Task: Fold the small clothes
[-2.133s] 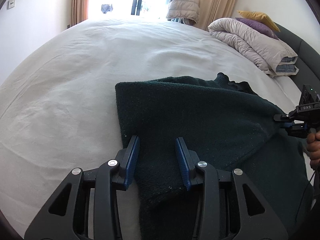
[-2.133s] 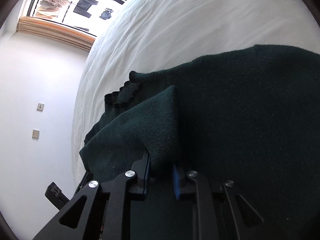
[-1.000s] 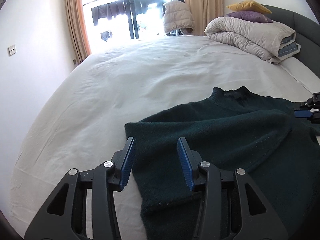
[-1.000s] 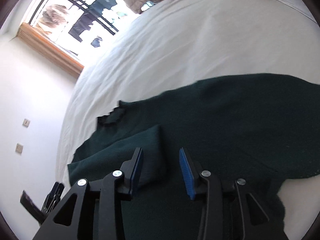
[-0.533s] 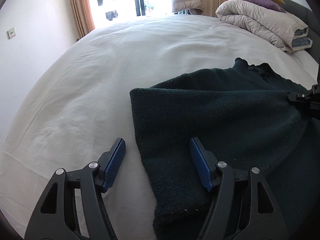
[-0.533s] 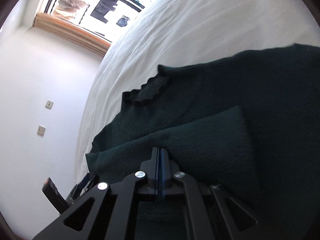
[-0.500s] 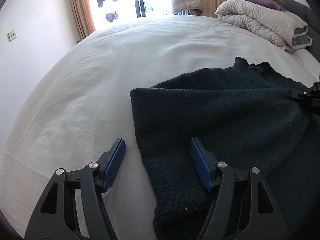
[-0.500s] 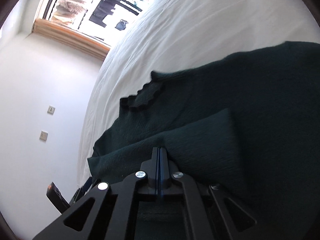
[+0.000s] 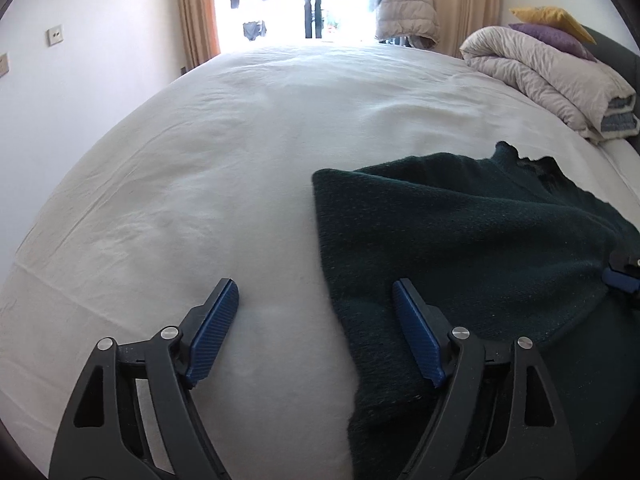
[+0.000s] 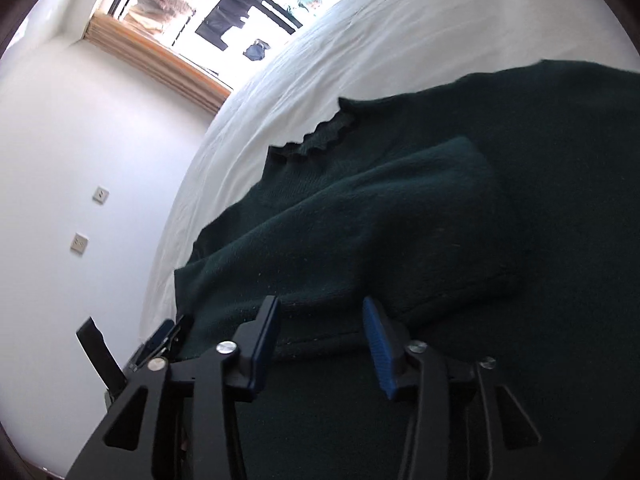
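A dark green knit sweater (image 9: 460, 240) lies on the white bed (image 9: 240, 140), one side folded over its body. Its scalloped collar (image 10: 320, 132) points away from me. My left gripper (image 9: 316, 308) is open wide, straddling the sweater's left folded edge just above it. My right gripper (image 10: 320, 320) is open over the folded sleeve (image 10: 380, 220), holding nothing. The right gripper's fingertips (image 9: 618, 276) also show in the left wrist view at the right edge, and the left gripper's fingertips (image 10: 160, 334) show at the lower left of the right wrist view.
A rolled beige duvet (image 9: 552, 76) with purple and yellow pillows lies at the bed's head, far right. A puffy jacket (image 9: 404, 12) hangs by the bright window. A white wall with sockets (image 10: 80, 242) runs along the bed's far side.
My right gripper was shut on the sleeve fold half a second ago and has opened, letting it go. My left gripper stays open and has shifted left along the sweater's edge.
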A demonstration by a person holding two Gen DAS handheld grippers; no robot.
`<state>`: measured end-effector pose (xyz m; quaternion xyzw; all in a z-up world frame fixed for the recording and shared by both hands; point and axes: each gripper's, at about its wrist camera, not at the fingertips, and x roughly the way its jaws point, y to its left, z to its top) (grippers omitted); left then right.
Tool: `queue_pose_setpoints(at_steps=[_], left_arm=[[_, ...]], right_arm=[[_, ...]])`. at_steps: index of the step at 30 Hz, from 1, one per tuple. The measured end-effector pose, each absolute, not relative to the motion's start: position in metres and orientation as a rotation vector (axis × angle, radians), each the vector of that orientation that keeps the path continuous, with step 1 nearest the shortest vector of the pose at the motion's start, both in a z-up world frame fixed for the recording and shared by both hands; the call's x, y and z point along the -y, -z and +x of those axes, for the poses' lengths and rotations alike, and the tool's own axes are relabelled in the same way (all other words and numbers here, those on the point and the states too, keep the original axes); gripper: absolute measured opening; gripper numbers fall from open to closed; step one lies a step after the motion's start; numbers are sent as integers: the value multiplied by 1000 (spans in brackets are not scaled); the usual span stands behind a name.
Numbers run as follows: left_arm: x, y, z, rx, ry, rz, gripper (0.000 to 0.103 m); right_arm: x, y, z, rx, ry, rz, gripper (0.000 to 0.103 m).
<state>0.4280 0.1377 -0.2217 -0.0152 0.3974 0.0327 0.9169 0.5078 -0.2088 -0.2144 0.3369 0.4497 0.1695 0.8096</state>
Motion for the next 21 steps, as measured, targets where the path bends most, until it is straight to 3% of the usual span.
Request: queue_pose_setpoints(at_steps=[3,8,11,16,19,21], left_arm=[[-160,216,414,-808,-73,-126,80],[-185,200,379,-759,-153,-225,79],[-176,186,363,-730,-147,-219,79],[-111,165,354,-705,-18,-169,79],[-61,170,358,-736,61,-138,79],[-30,176,361,-757,109,-134,79]], right_arm=[[235,209,493,-943,-280,743,32],[267,188,450,-879,-157,717,49],[273,177,423,-836,-188,713,49],[304,168,376,-743,-196,754,54],[343,173,349,-675,-129,843,62],[384,179,326,-636,-51,932,62]])
